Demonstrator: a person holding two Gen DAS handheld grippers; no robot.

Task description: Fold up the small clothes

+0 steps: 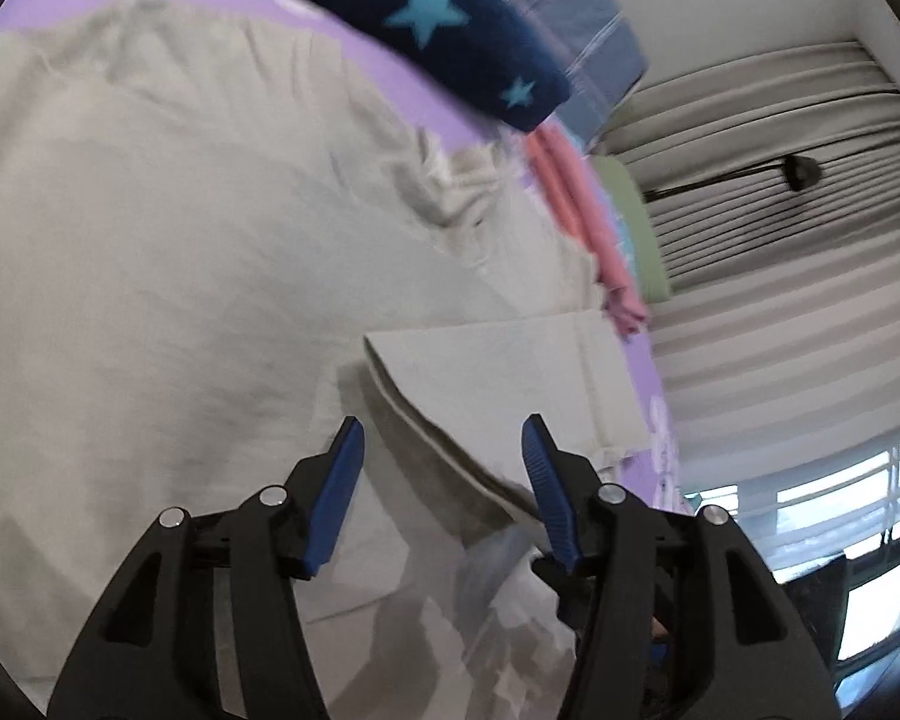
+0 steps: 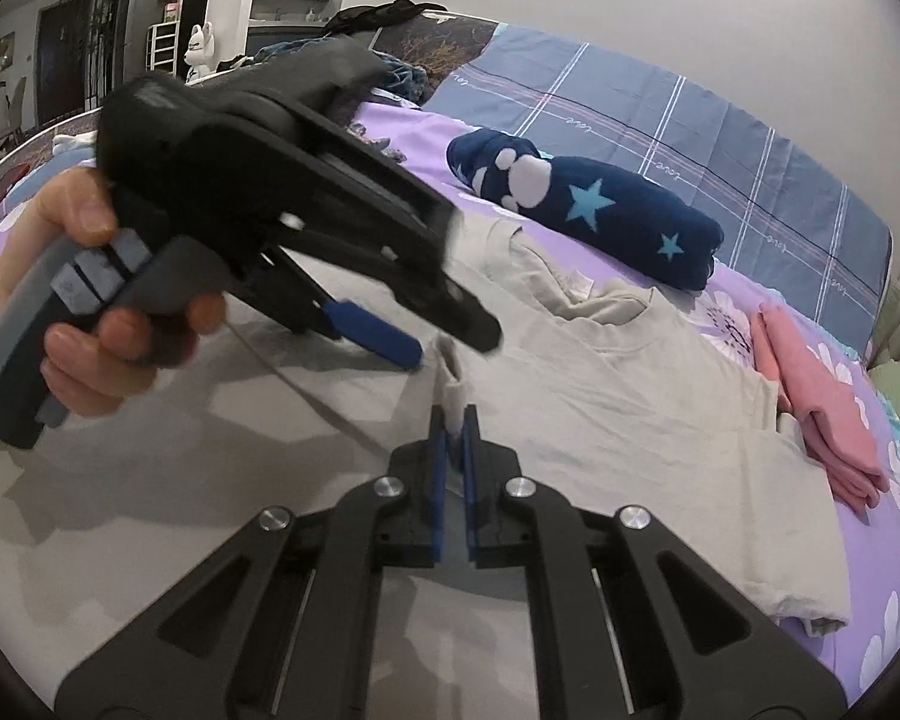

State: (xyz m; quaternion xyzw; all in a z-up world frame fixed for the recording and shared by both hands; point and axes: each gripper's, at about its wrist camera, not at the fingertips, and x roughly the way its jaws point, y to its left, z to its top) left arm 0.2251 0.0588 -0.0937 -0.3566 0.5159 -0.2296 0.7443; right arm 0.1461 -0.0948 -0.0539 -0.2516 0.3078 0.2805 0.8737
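A pale beige T-shirt (image 2: 630, 390) lies spread on the purple floral bedsheet (image 2: 882, 600). My right gripper (image 2: 453, 414) is shut on a raised pinch of the shirt's cloth near its middle. A hand holds my left gripper (image 2: 450, 348) just beyond that pinch, its jaws apart. In the left wrist view the left gripper (image 1: 443, 420) is open over the T-shirt (image 1: 180, 270). A folded edge of the shirt runs slanting between its blue pads, and neither pad presses on it.
A rolled navy garment with stars (image 2: 600, 204) lies past the shirt's collar. A folded pink garment (image 2: 822, 396) sits at the right beside the sleeve. A blue plaid pillow (image 2: 660, 114) lines the wall. Curtains (image 1: 780, 120) hang beyond the bed's edge.
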